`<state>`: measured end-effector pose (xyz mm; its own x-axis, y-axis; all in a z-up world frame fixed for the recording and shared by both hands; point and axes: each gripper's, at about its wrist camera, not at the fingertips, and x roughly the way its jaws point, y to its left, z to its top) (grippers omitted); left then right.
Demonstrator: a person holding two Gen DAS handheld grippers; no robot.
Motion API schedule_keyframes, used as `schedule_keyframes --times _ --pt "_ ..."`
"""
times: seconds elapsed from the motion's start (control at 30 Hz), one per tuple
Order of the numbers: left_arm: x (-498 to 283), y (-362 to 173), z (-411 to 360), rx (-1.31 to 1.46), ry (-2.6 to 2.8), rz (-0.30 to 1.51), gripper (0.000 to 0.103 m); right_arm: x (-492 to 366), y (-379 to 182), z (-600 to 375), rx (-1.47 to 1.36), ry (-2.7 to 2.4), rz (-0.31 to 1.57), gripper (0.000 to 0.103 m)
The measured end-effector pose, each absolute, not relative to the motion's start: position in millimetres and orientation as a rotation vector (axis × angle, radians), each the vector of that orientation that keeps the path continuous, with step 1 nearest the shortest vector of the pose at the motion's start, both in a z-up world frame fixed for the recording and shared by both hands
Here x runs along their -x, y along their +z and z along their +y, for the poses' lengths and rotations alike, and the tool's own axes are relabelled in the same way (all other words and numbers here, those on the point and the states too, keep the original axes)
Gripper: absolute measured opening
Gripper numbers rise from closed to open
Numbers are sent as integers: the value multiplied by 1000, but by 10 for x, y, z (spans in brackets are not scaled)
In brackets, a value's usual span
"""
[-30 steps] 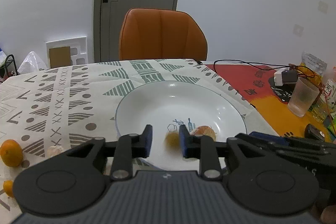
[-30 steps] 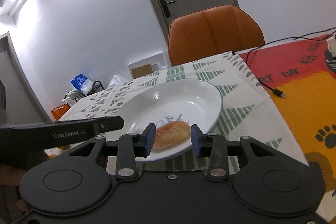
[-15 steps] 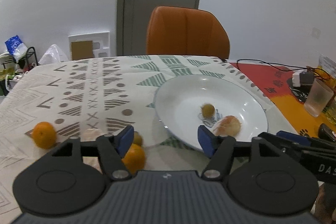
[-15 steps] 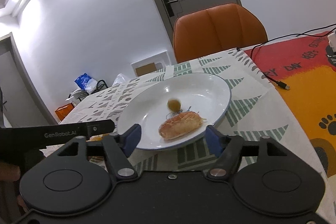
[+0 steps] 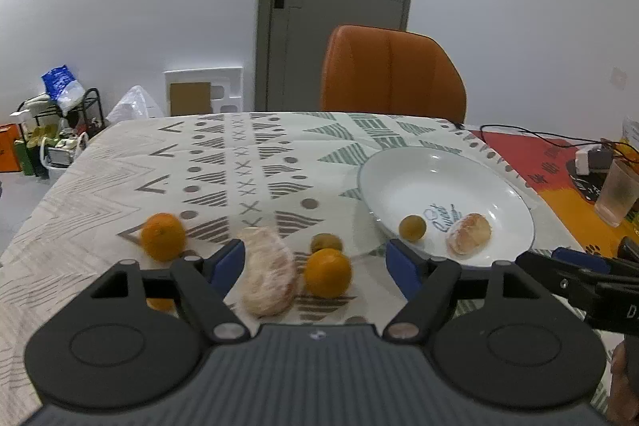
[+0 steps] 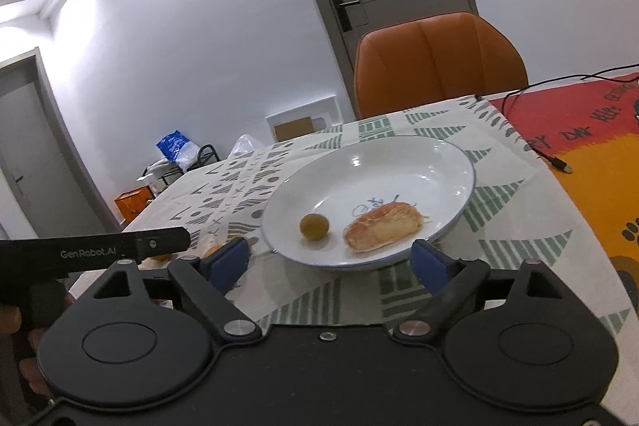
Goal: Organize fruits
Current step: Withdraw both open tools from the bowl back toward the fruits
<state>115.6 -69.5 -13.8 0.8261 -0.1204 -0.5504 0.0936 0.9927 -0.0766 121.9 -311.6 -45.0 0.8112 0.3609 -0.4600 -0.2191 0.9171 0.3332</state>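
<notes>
The left gripper (image 5: 315,262) hangs over the tablecloth (image 5: 223,162), its jaws opening with nothing gripped. Beneath lie a peeled fruit (image 5: 268,276) and an orange (image 5: 327,272). The plate (image 5: 471,174) sits nearer the right edge.

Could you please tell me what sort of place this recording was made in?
Probably a dining area in a home: a table under a patterned cloth, an orange chair pulled up to it, and a white plate holding fruit.
</notes>
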Motion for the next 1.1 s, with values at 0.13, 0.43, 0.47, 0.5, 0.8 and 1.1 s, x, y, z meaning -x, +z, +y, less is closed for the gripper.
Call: schedule_keyframes --times 0.13,0.43,0.47,0.5,0.8,1.1 --pt "-1080 -146 -587 57 -92 587 77 -1183 -444 -3040 -267 328 545 93" --pt "-945 -244 -345 81 -46 591 81 -1123 -446 -2877 -264 366 543 103" --pt "-934 -264 -315 87 -40 595 81 -1122 -451 -2867 -263 364 545 103" --pt "-925 -287 -290 93 -36 601 81 -1123 -454 -2854 -261 362 547 103" --pt "-881 -407 -151 105 -25 627 81 -1150 -516 -2672 -250 387 566 103" --pt "-875 -546 -43 132 -24 666 81 -1194 -599 -2534 -236 410 596 103"
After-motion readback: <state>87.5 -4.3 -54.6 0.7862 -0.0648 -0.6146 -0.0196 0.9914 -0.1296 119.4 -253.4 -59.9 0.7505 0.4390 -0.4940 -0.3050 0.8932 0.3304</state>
